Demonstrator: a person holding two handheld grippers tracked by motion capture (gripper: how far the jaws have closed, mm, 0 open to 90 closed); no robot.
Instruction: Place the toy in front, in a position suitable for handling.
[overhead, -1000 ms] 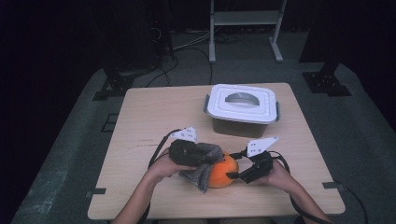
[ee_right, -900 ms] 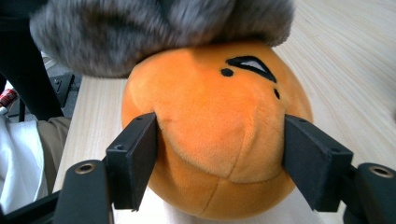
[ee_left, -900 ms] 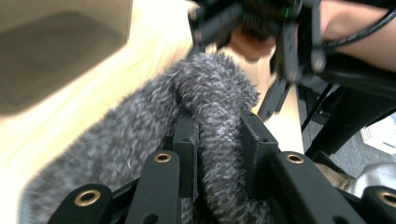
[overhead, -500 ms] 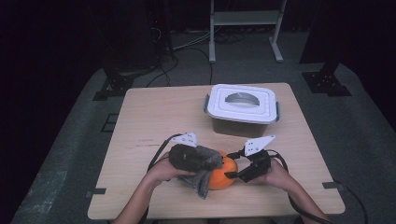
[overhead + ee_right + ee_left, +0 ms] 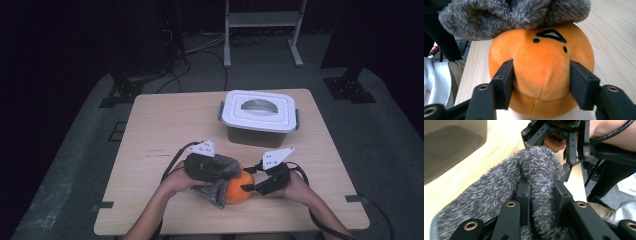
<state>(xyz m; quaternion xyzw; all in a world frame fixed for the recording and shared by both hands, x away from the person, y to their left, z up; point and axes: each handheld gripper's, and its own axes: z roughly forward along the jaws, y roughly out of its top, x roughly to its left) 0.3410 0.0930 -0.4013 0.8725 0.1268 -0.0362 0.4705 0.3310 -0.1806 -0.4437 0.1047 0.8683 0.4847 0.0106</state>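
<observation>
Near the front edge of the table (image 5: pixel 150 125), a bit right of its middle, sat a round orange plush toy (image 5: pixel 238 190) with a small stitched face. A grey furry cloth (image 5: pixel 222 170) lay over its top and down its left side.

The right claw (image 5: pixel 541 76) had just been closing, and its two black jaws pressed into both sides of the orange toy, so it was pinching the toy. The left claw (image 5: pixel 541 200) was pressed together on a fold of the grey cloth.

I think the job was to pull the furry cloth off the toy. To do it well, the right claw should hold the toy firm and low on the table, and not squash it too hard. The left claw should lift the cloth up and away to the left, slowly, so the toy would not roll.

Farther back, toward the far right corner, a box with a white lid (image 5: pixel 258 110) stood well apart
</observation>
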